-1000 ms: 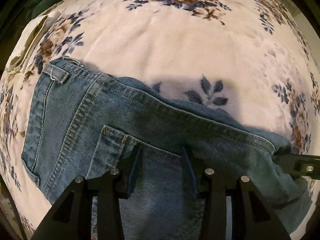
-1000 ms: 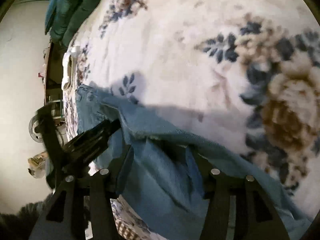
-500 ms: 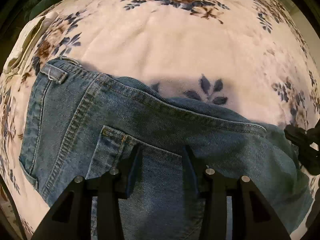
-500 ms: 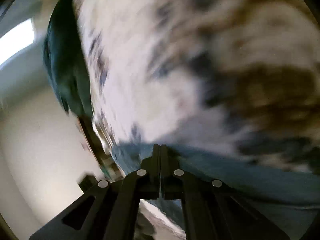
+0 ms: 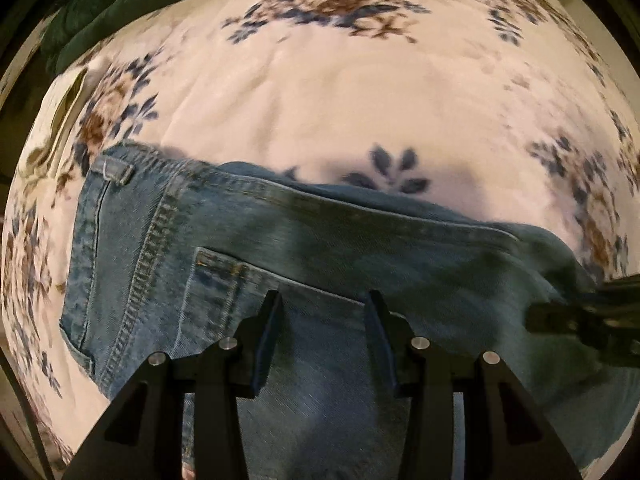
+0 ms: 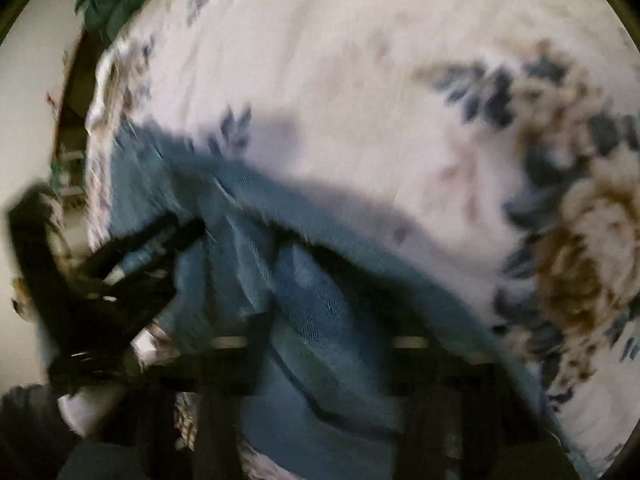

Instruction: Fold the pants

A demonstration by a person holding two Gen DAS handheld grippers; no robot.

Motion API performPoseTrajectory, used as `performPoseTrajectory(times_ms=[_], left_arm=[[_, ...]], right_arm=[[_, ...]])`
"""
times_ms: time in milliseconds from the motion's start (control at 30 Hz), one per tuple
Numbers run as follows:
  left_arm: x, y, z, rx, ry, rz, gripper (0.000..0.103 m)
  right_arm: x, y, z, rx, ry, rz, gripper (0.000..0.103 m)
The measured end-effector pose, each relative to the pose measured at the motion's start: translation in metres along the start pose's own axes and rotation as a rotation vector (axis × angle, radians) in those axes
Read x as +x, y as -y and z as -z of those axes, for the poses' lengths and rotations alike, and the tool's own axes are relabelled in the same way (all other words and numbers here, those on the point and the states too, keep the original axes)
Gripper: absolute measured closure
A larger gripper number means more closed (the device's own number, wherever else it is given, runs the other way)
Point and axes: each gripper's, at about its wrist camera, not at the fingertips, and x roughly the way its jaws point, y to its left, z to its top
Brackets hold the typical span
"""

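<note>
The jeans point(image 5: 320, 248) lie on a floral bedspread point(image 5: 340, 92), waistband at 9 o'clock in the left wrist view, back pocket up, legs running toward 3 o'clock. Left gripper point(image 5: 322, 340) points nearly straight down w/ jaws part open; denim fills the gap, prob. pinning the seat so the fabric won't slide during the fold, but whether the pads actually pinch it I can't tell. Right gripper point(image 6: 328, 336) is blurred in its own view; its jaws have just been opening, w/ a bunched ridge of denim between them, grip unclear. In the left view it shows dark at 3 o'clock, over the leg end.
</note>
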Motion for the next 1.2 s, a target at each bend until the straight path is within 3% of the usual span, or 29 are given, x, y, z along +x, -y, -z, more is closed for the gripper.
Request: performPoseTrajectory(times_ms=[100, 200, 233, 333, 367, 433, 500, 533, 667, 700, 733, 767, 867, 933, 1033, 1100, 1167, 1200], left_arm=[[-0.007, 0.013, 0.008, 0.044, 0.011, 0.008, 0.063], [-0.008, 0.020, 0.014, 0.064, 0.010, 0.019, 0.063], [-0.007, 0.022, 0.015, 0.066, 0.004, 0.019, 0.063], [-0.004, 0.017, 0.017, 0.055, -0.018, 0.028, 0.063], [-0.004, 0.016, 0.017, 0.050, -0.020, 0.030, 0.063], [-0.002, 0.014, 0.017, 0.042, -0.031, 0.037, 0.063], [0.000, 0.012, 0.017, 0.041, -0.038, 0.043, 0.063], [0.000, 0.012, 0.018, 0.043, -0.039, 0.042, 0.063], [-0.001, 0.010, 0.022, 0.045, -0.042, 0.035, 0.063], [-0.002, 0.011, 0.023, 0.045, -0.044, 0.035, 0.063], [0.000, 0.013, 0.016, 0.049, -0.045, 0.036, 0.063], [0.000, 0.013, 0.014, 0.054, -0.045, 0.035, 0.063], [0.004, 0.018, 0.011, 0.068, -0.053, 0.043, 0.063], [0.005, 0.020, 0.008, 0.069, -0.064, 0.035, 0.063], [-0.007, 0.024, 0.002, 0.047, -0.083, 0.108, 0.063], [-0.019, 0.033, -0.004, 0.047, -0.090, 0.175, 0.063], [-0.022, 0.047, -0.014, 0.071, -0.098, 0.204, 0.063], [-0.018, 0.058, -0.021, 0.090, -0.106, 0.217, 0.063]], right_arm=[[-0.008, 0.002, 0.010, 0.064, 0.077, 0.026, 0.092], [-0.027, 0.016, 0.025, 0.171, 0.193, -0.026, 0.094], [-0.026, 0.029, 0.028, 0.248, 0.218, -0.084, 0.094], [0.001, 0.078, 0.038, 0.547, 0.173, -0.363, 0.092], [0.001, 0.078, 0.037, 0.541, 0.165, -0.362, 0.092], [-0.018, 0.059, 0.033, 0.387, 0.171, -0.261, 0.084], [-0.039, 0.041, 0.036, 0.241, 0.183, -0.126, 0.062], [-0.048, 0.032, 0.039, 0.171, 0.185, -0.045, 0.045], [-0.049, 0.032, 0.046, 0.048, 0.116, 0.062, 0.041], [-0.044, 0.029, 0.048, 0.004, 0.094, 0.105, 0.041], [-0.039, 0.030, 0.052, -0.034, 0.078, 0.160, 0.060], [-0.038, 0.034, 0.053, -0.029, 0.078, 0.189, 0.096], [-0.061, 0.057, 0.055, 0.112, 0.199, 0.114, 0.095], [-0.055, 0.080, 0.053, 0.223, 0.183, 0.055, 0.094], [-0.052, 0.100, 0.054, 0.326, 0.153, -0.046, 0.087], [-0.073, 0.106, 0.066, 0.348, 0.196, -0.095, 0.071], [-0.099, 0.104, 0.083, 0.290, 0.258, -0.019, 0.037], [-0.107, 0.101, 0.090, 0.250, 0.267, 0.042, 0.035]])
